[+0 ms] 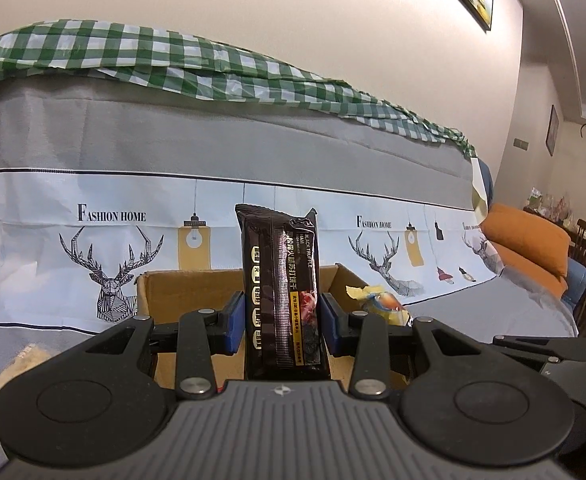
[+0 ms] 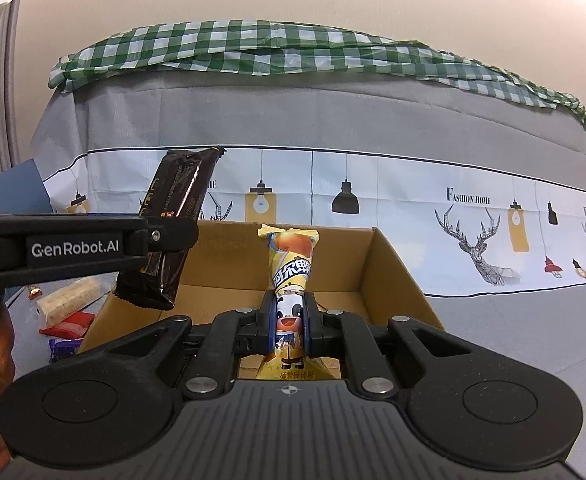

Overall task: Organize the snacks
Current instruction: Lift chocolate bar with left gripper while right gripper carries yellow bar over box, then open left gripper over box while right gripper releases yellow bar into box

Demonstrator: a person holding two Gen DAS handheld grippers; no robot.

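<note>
My left gripper (image 1: 283,322) is shut on a dark cracker packet (image 1: 279,280) and holds it upright above the open cardboard box (image 1: 181,292). The same packet (image 2: 169,240) shows at the left of the right wrist view, over the box's left wall. My right gripper (image 2: 290,322) is shut on a yellow lollipop packet (image 2: 291,276) with a cartoon cow, upright above the box (image 2: 389,272). That yellow packet also shows in the left wrist view (image 1: 381,304).
Loose snacks lie left of the box: a pale wafer bar (image 2: 69,298), a red packet (image 2: 69,326) and a purple one (image 2: 63,346). A pale snack (image 1: 13,368) lies at the left. A deer-print cloth (image 2: 413,200) hangs behind. Orange cushions (image 1: 529,244) sit at the right.
</note>
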